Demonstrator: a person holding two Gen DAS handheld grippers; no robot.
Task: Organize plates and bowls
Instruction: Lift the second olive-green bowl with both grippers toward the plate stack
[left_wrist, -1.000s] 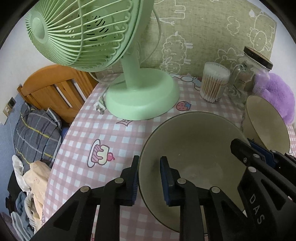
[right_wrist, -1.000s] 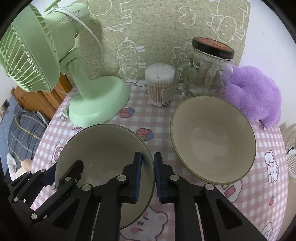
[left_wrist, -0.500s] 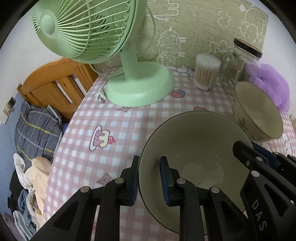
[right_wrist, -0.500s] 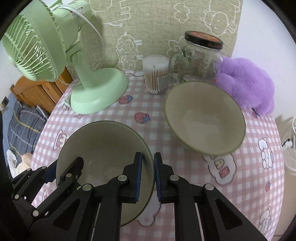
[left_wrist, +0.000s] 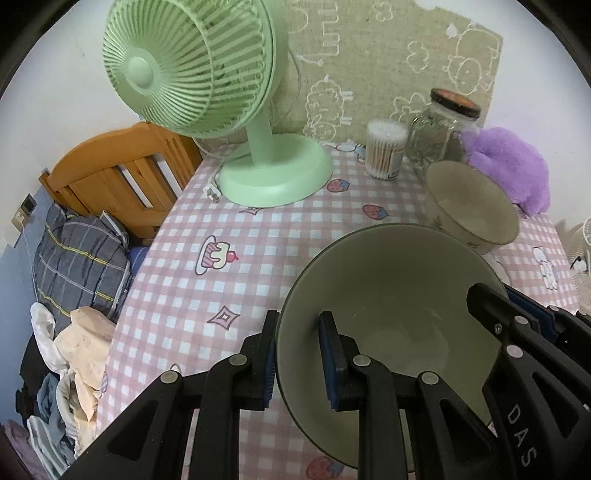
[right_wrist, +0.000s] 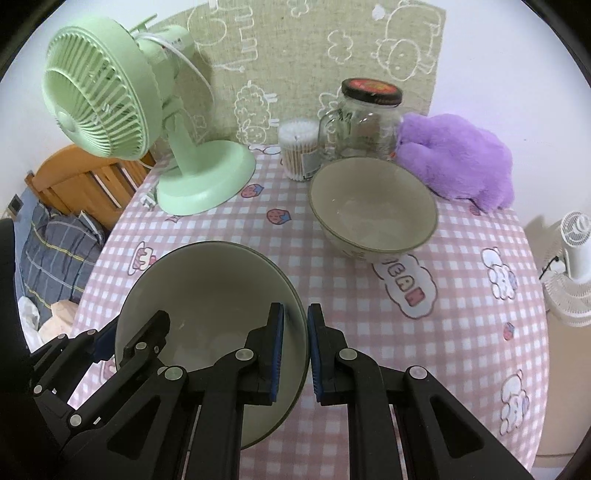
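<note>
A wide beige bowl (left_wrist: 391, 288) (right_wrist: 210, 291) with a dark green rim hangs above the pink checked tablecloth, held from both sides. My left gripper (left_wrist: 297, 345) is shut on its left rim, one pad inside and one outside. My right gripper (right_wrist: 295, 338) is shut on the opposite rim in the same way; it also shows at the right of the left wrist view (left_wrist: 517, 314). A second, smaller beige bowl (right_wrist: 373, 206) (left_wrist: 476, 206) stands on the table farther back, in front of the glass jar.
At the back left stands a green desk fan (right_wrist: 122, 110) (left_wrist: 207, 74). A cotton swab tub (right_wrist: 299, 147), a lidded glass jar (right_wrist: 365, 118) and a purple plush toy (right_wrist: 458, 158) line the back. The table's round edge (right_wrist: 535, 332) drops off right and left.
Both grippers have drawn back and up with the wide bowl still held. The fan, jar and second bowl now look smaller and farther away.
</note>
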